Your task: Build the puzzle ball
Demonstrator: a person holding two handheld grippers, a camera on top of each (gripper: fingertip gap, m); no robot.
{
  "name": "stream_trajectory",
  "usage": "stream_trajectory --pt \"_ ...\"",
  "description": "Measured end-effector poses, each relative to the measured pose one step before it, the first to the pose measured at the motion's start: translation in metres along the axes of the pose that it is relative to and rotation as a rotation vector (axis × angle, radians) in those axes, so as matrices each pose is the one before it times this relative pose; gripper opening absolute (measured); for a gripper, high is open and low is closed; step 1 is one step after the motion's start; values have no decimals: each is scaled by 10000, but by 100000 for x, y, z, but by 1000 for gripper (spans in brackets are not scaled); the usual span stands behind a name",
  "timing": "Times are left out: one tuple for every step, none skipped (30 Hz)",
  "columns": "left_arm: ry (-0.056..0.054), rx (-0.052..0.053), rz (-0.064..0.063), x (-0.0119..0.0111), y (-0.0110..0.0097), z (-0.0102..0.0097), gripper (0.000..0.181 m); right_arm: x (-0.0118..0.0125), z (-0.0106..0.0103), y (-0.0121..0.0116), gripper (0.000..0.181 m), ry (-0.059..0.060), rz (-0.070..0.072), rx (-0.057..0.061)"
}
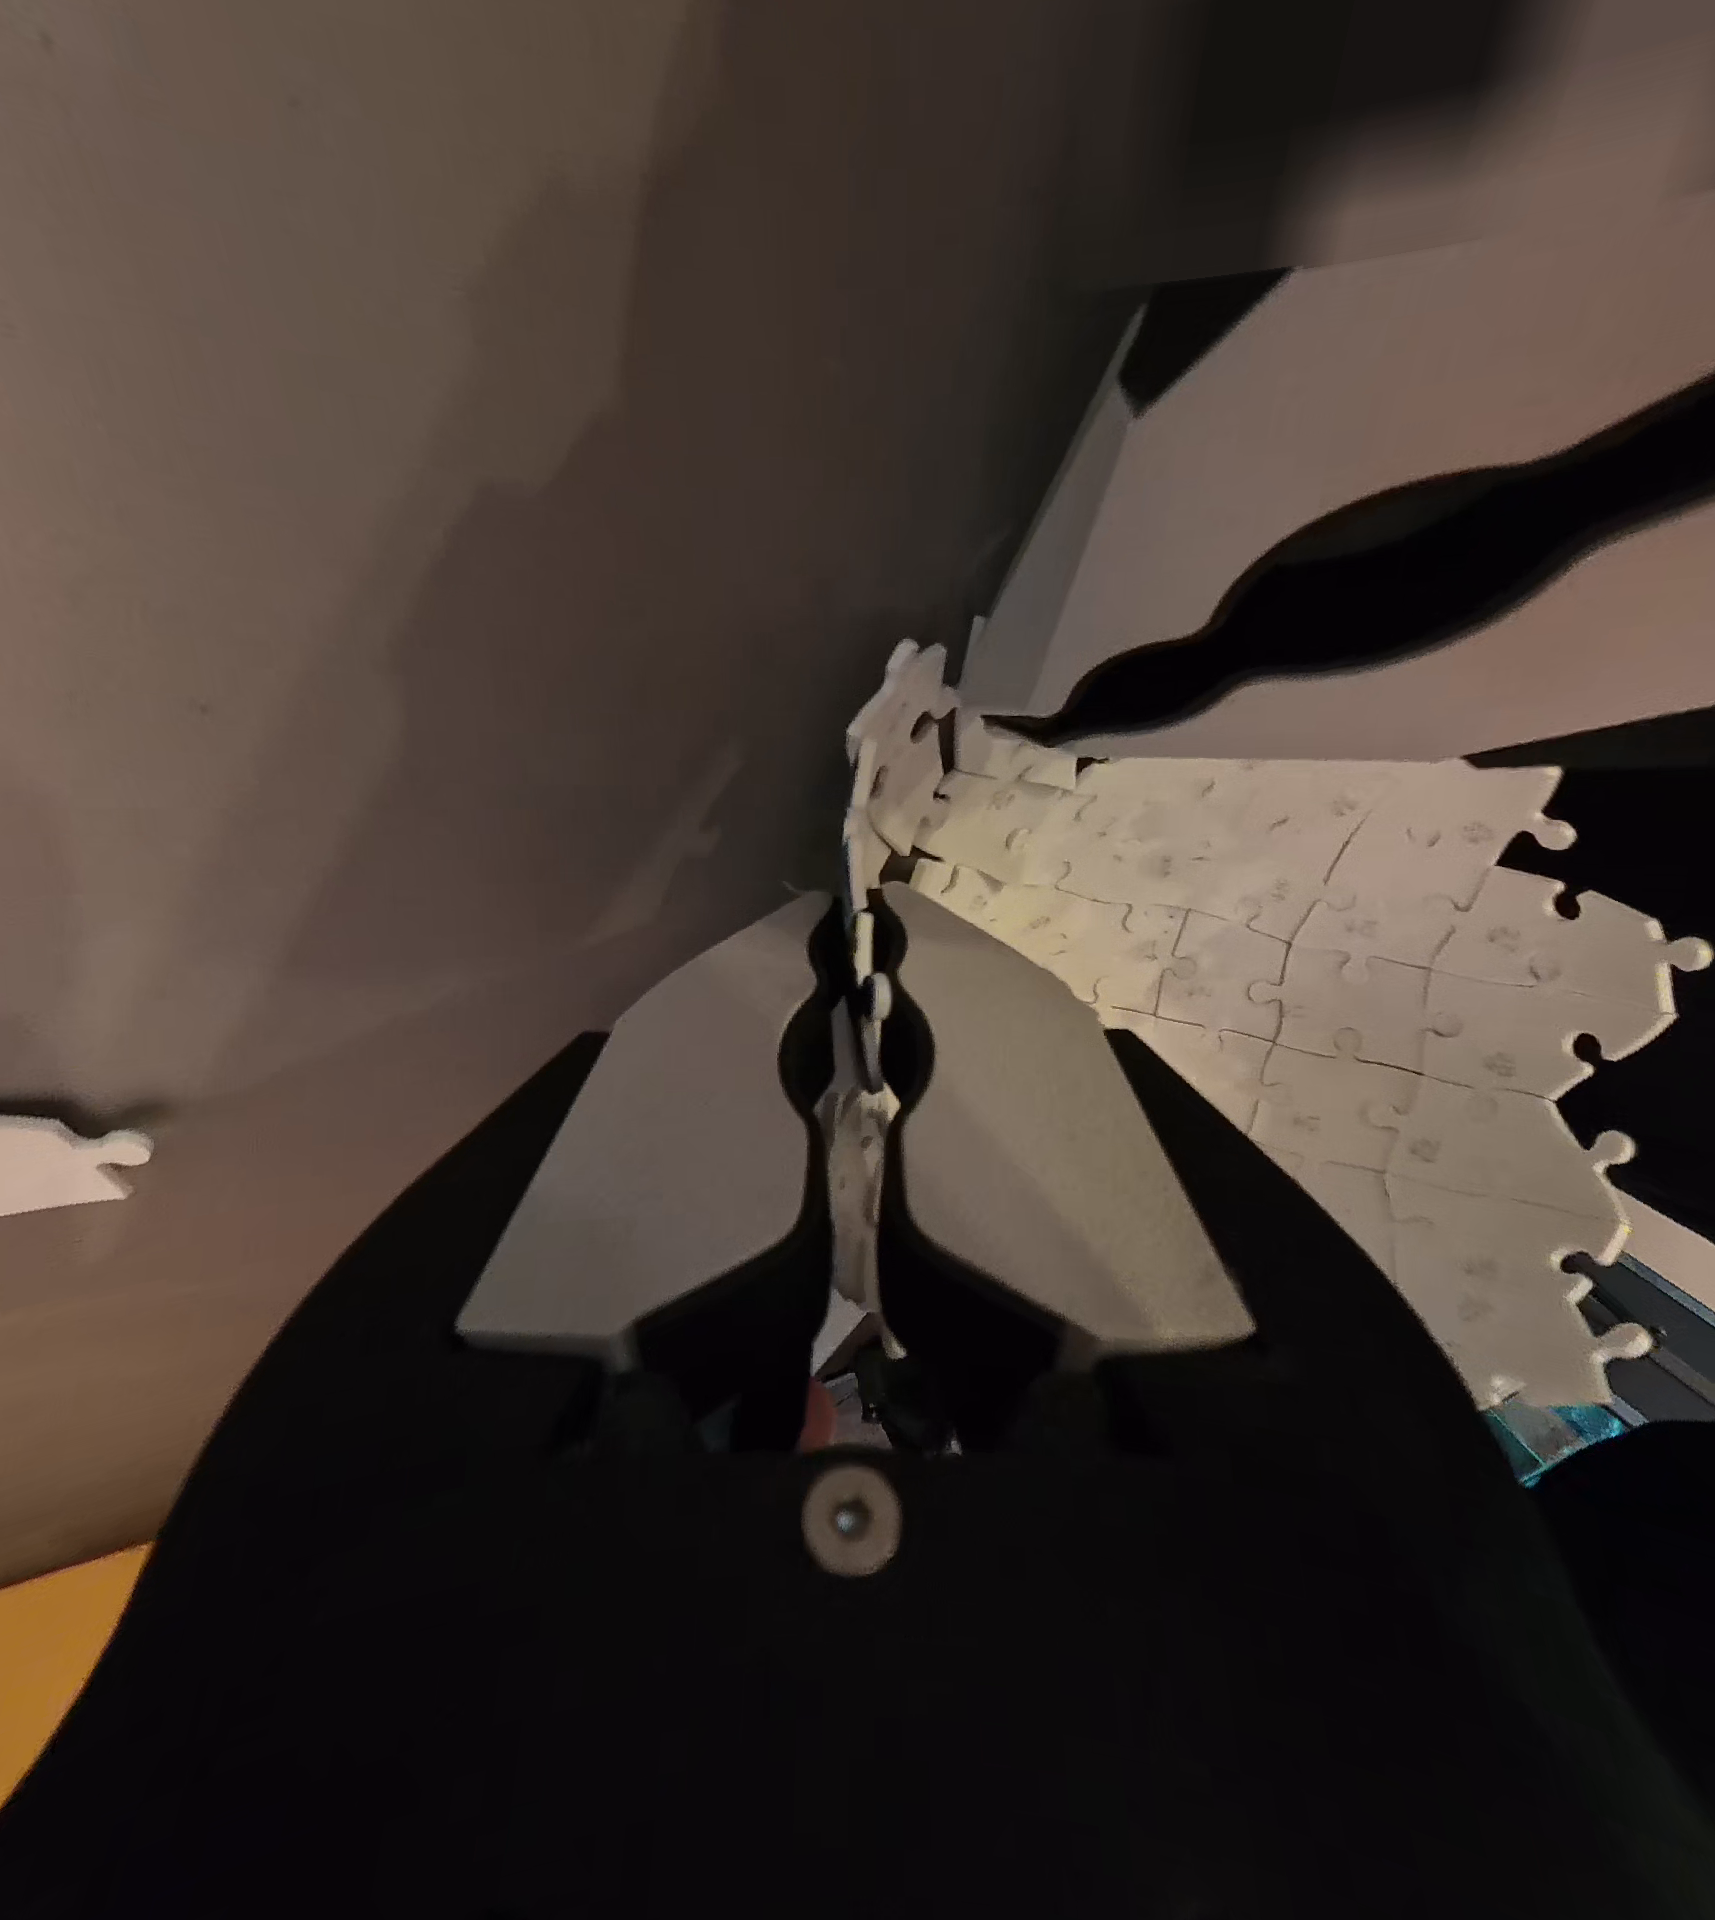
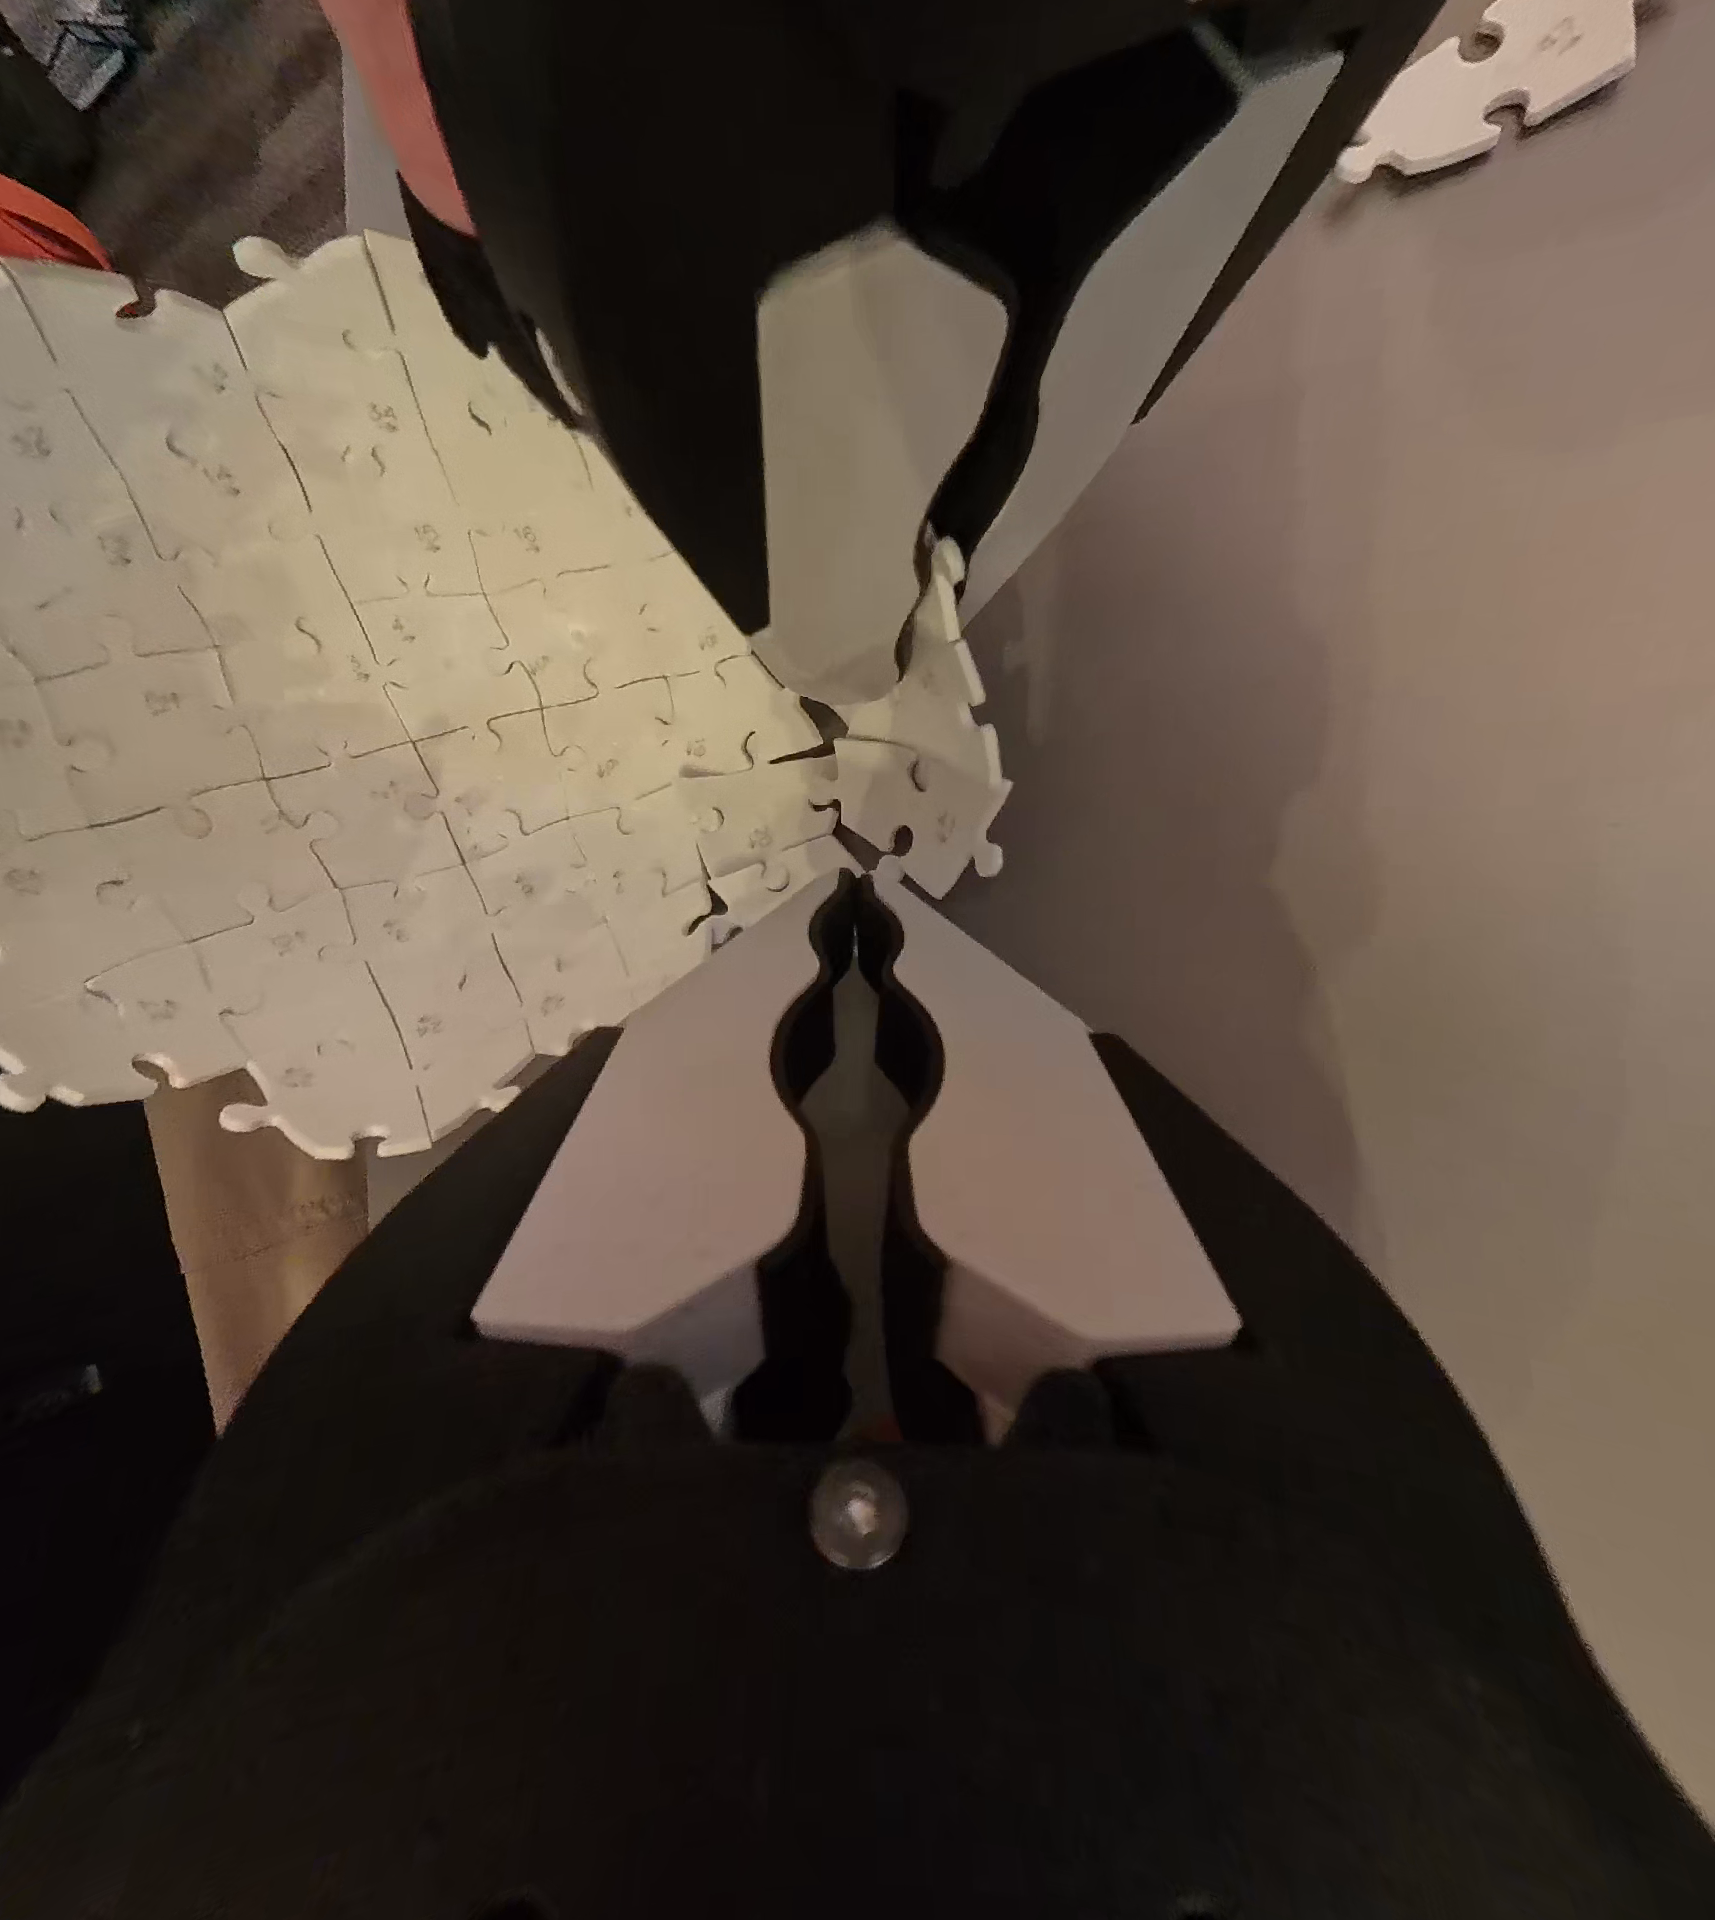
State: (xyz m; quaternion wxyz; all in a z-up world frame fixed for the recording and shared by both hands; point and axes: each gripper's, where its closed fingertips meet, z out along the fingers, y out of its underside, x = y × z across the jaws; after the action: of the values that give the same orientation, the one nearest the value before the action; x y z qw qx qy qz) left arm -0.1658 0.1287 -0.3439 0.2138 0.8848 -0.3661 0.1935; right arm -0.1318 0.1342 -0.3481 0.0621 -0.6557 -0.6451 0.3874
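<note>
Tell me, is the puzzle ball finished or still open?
Unfinished: the puzzle ball is only a curved sheet with jagged free edges, and a loose piece lies on the table.

The loose white piece (image 1: pixel 11 1164) at 9 o'clock in the left wrist view is smeared and clipped by the edge. Right wrist view: another loose piece (image 2: pixel 1487 83) at 1 o'clock runs off the top, and the assembled sheet (image 2: pixel 313 707) gets cut off at 9 o'clock. Its printed marks are too faint to make out.
</note>
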Motion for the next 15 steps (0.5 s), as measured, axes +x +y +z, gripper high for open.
stream_trajectory --pt "5 61 75 20 -1 9 2 20 4 -22 0 18 -63 35" --pt "18 63 48 21 7 16 2 66 18 -71 0 86 -156 49" --pt "22 63 1 -5 18 15 2 15 7 -16 0 44 -107 12" --pt "26 39 8 29 35 38 2 3 9 -14 0 -11 24 -5" --pt "3 31 35 25 24 6 2 36 -5 -33 0 28 -8 21" --pt "-11 32 -15 1 14 -33 2 1 -24 -22 0 32 -53 7" --pt "-4 53 -10 10 -64 -17 2 -63 -87 7 0 7 -54 -29" --pt "18 73 25 64 -136 18 2 -160 -196 -134 0 -48 -40 39" --pt "0 16 23 42 -82 45 2 -245 -306 -230 0 -105 47 70" --pt "-31 -43 -5 -17 14 43 3 -178 -260 15 0 -20 -15 -102" --pt "-37 -34 -7 -31 0 20 3 -231 -149 267 0 -18 -51 -236" --pt "-13 -2 9 7 -25 -1 3 -335 -20 319 0 -62 -8 -229" --pt "-2 14 5 18 -29 -3 3 -216 46 333 0 27 -6 -209" --pt "-7 1 -19 -2 6 -2 3 -220 120 409 0 0 -12 -249" --pt "-12 14 3 -2 -8 -2 3 -139 177 241 0 25 -35 -139"
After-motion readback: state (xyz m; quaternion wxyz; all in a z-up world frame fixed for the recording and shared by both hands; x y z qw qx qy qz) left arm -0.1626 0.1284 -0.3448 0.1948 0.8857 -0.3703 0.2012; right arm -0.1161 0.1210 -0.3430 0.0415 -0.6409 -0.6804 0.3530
